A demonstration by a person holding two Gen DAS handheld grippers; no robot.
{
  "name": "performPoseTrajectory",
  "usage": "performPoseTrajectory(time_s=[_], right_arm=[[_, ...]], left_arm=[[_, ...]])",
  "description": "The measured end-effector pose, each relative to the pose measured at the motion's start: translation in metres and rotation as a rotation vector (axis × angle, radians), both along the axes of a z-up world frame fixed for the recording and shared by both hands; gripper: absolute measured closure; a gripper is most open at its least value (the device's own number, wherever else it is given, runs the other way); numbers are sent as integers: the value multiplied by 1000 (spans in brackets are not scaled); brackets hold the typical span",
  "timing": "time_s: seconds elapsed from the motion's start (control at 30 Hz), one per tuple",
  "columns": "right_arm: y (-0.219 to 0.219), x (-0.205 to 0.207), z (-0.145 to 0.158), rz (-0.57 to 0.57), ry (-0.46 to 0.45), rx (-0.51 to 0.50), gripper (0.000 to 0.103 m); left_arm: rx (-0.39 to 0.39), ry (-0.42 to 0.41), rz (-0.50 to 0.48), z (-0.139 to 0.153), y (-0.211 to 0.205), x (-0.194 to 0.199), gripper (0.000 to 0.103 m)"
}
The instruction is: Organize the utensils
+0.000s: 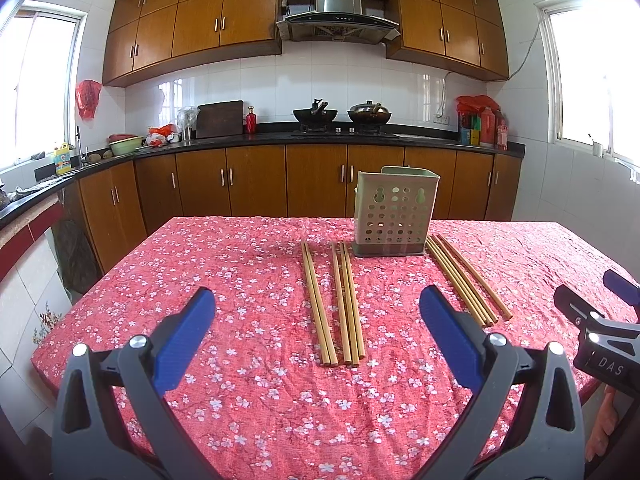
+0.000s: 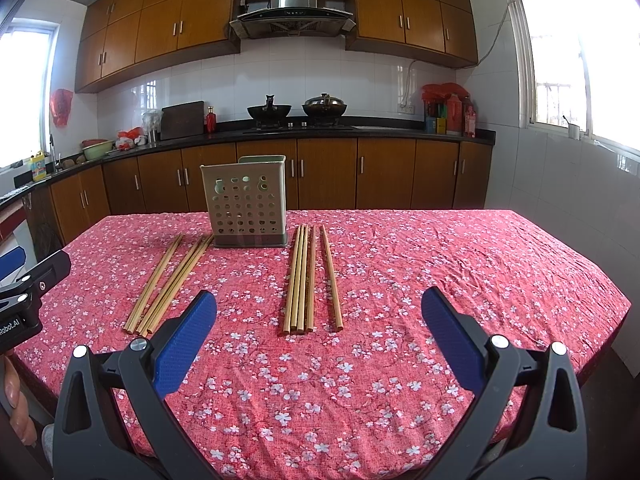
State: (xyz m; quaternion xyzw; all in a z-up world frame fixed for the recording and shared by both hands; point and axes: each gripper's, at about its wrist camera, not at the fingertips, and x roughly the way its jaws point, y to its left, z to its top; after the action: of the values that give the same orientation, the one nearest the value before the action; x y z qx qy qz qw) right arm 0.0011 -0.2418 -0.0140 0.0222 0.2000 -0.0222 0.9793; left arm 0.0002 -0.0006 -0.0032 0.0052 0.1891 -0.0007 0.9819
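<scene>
Two groups of wooden chopsticks lie on the red flowered tablecloth [image 1: 240, 264]. The left group [image 1: 334, 304] lies straight ahead of my left gripper [image 1: 318, 300]; it also shows in the right wrist view [image 2: 168, 284]. The right group [image 2: 308, 276] lies ahead of my right gripper [image 2: 319, 300]; it also shows in the left wrist view [image 1: 466, 280]. A pale green perforated utensil holder [image 1: 394, 210] stands upright between the groups at the far side; it also shows in the right wrist view [image 2: 246, 202]. Both grippers are open, empty and held above the table's near edge.
The tablecloth [image 2: 440, 264] covers the whole table. The right gripper's body [image 1: 604, 332] shows at the right edge of the left wrist view. The left gripper's body [image 2: 24, 300] shows at the left edge of the right wrist view. Kitchen counters and cabinets stand behind the table.
</scene>
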Motion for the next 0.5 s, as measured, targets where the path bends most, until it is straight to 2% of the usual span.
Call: performPoseTrajectory(time_s=[0.5], right_arm=[[0, 0, 0, -1, 1, 1, 2]], left_arm=[[-1, 2, 0, -1, -1, 1, 4]])
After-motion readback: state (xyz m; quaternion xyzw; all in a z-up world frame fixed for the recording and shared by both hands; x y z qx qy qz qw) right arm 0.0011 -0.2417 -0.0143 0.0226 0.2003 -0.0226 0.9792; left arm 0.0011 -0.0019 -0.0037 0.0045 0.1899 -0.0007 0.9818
